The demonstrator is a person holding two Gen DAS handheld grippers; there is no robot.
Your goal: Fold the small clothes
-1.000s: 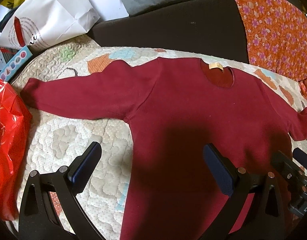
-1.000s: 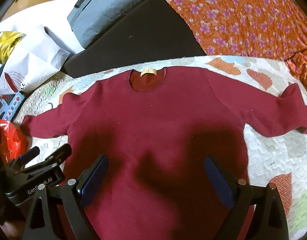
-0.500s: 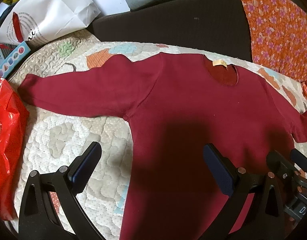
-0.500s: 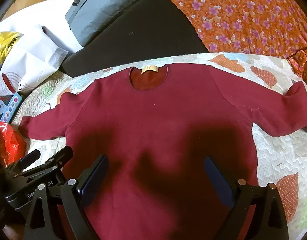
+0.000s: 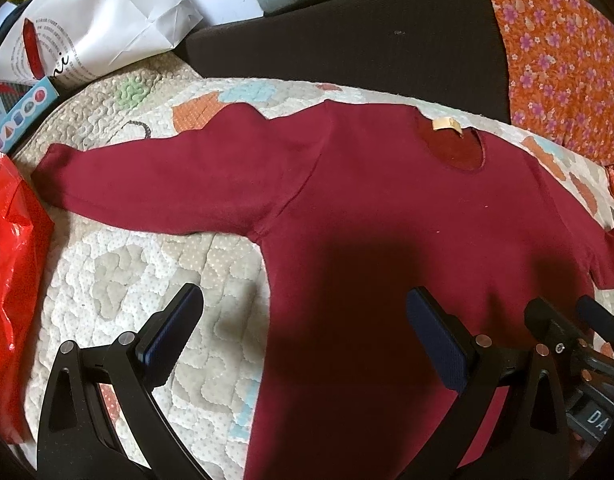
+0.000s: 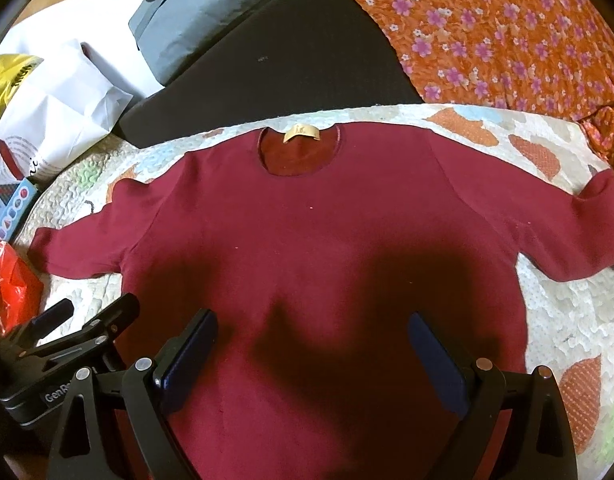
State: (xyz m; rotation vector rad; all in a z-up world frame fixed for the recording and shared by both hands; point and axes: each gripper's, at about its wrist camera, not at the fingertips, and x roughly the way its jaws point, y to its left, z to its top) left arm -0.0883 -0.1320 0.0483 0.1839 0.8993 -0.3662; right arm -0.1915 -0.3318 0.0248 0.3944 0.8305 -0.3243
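You hovered both grippers, left [image 5: 303,344] and right [image 6: 311,354], jaws spread empty, over the flat sweater [image 6: 307,240] (unfolded); next, grab a sleeve.

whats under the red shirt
The dark red shirt lies spread flat on a patterned quilt, which shows all around it. What lies beneath its body is covered.

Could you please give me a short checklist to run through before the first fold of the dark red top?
1. Dark red top spread flat, neckline away from the grippers: ok.
2. Both sleeves laid out sideways: ok.
3. Left gripper open and holding nothing: ok.
4. Right gripper open and holding nothing: ok.
5. Red plastic bag off the sleeve cuff: ok, though close.
6. Bottom hem flat: cannot tell, out of view.
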